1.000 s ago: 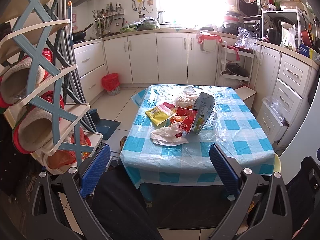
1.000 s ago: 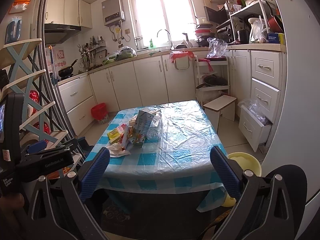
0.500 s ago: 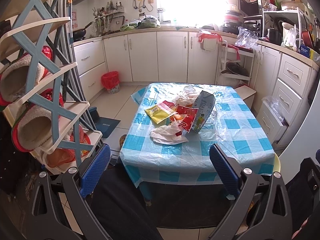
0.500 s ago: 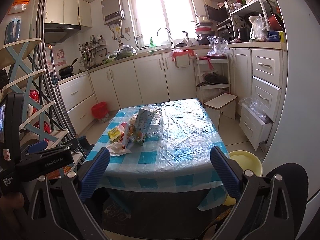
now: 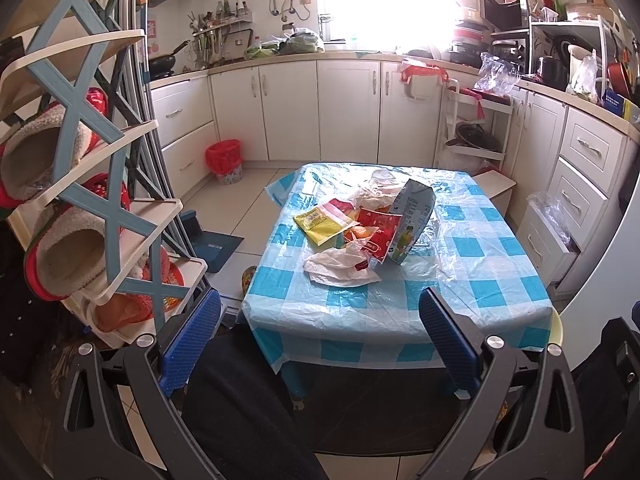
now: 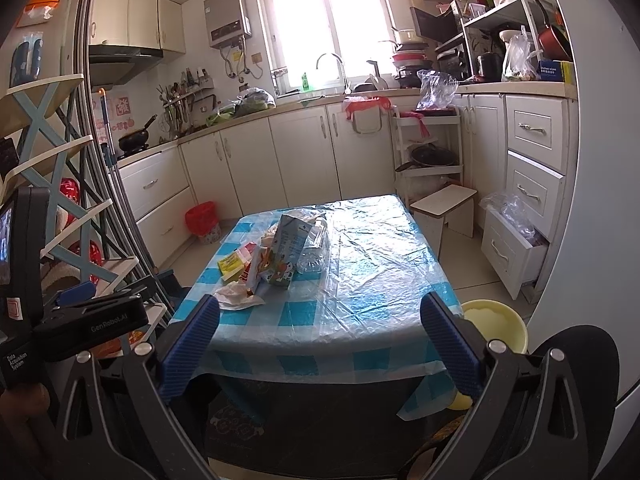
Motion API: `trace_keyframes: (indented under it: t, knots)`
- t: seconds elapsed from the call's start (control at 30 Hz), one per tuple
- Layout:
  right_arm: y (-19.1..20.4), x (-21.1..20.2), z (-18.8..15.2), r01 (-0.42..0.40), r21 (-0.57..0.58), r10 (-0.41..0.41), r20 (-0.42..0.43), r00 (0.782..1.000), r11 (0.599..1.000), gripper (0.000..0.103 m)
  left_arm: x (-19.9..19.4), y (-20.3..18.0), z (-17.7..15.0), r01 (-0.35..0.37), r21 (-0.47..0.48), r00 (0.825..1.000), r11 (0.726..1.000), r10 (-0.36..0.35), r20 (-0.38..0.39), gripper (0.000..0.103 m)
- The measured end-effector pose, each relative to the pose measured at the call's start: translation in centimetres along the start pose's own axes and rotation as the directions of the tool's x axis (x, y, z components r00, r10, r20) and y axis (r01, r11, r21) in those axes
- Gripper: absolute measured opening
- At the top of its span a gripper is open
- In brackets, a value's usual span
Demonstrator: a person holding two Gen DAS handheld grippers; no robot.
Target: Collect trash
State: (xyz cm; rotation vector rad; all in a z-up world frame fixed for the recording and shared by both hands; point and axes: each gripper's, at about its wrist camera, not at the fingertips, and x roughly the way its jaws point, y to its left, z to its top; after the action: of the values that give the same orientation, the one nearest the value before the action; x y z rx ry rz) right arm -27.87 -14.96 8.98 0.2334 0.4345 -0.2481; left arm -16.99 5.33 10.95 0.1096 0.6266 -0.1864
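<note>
Left wrist view: both grippers' jaws spread, short of the table (image 5: 500, 280) holding carton (image 5: 412, 220) and wrappers (image 5: 340, 268).

Both grippers look the same: black plastic frames with triangular cut-outs, silver round screws at the joints, and ribbed blue pads on the inside of each finger. The left gripper (image 5: 318, 344) shows in the right view as a black body with white letters "GenRobot.AI" and "Data Acquisition System". The right gripper (image 6: 318, 348) matches it. Dark trousers show below.
</note>
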Motion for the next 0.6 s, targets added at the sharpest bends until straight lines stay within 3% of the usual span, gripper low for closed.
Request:
trace_keyframes:
  t: [0.6]
  knots:
    - [0.06, 0.04, 0.72, -0.003, 0.002, 0.003, -0.008, 1.0, 1.0, 0.096, -0.18, 0.18, 0.09, 0.002, -0.006, 1.0, 1.0, -0.002, -0.001, 0.095]
